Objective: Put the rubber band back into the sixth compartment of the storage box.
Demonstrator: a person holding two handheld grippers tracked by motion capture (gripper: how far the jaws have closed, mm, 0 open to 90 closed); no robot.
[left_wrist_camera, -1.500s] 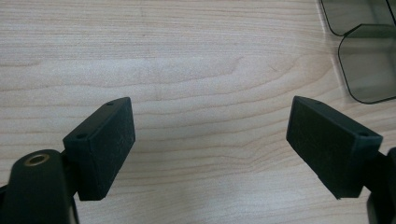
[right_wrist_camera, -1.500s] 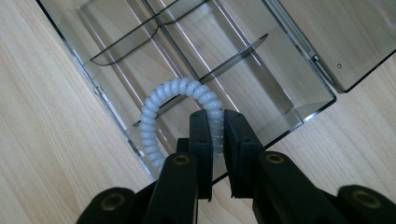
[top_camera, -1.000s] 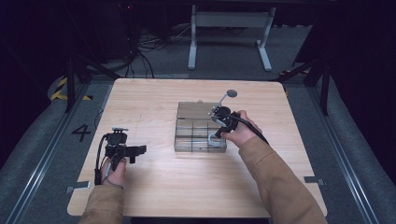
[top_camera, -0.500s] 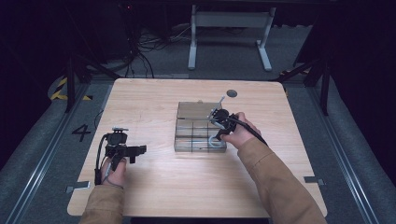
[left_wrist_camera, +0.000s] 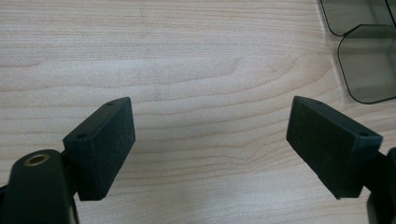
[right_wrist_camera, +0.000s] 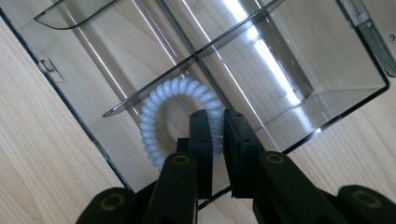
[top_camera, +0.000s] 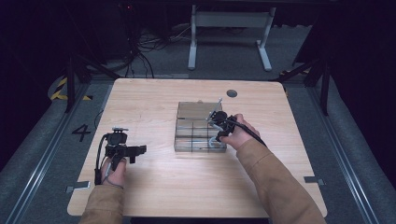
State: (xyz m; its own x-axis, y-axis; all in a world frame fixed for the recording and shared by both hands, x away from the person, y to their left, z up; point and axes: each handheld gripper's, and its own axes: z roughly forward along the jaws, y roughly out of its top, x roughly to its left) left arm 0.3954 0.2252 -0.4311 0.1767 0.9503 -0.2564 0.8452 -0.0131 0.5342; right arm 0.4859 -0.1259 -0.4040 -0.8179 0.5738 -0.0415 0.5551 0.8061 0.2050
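A clear plastic box (top_camera: 191, 112) with dividers sits mid-table, its lid open. My right gripper (right_wrist_camera: 217, 119) is shut on a white spiral hair tie (right_wrist_camera: 154, 135), pinching the ring's right side. The hair tie (top_camera: 213, 140) is at the box's near right compartment (right_wrist_camera: 140, 154); I cannot tell whether it touches the floor there. In the high view the right gripper (top_camera: 215, 126) points down into the box. My left gripper (top_camera: 138, 150) rests at the table's near left, open with nothing between its pads (left_wrist_camera: 210, 135).
Rounded corners of the clear box (left_wrist_camera: 369, 65) lie to the far right of the left gripper. A round grey grommet (top_camera: 231, 93) is set in the table behind the box. A metal stand (top_camera: 229, 28) is on the floor beyond the table's far edge.
The right gripper has dipped slightly toward the near right corner of the box with the hair tie in it. The left gripper has stayed where it was.
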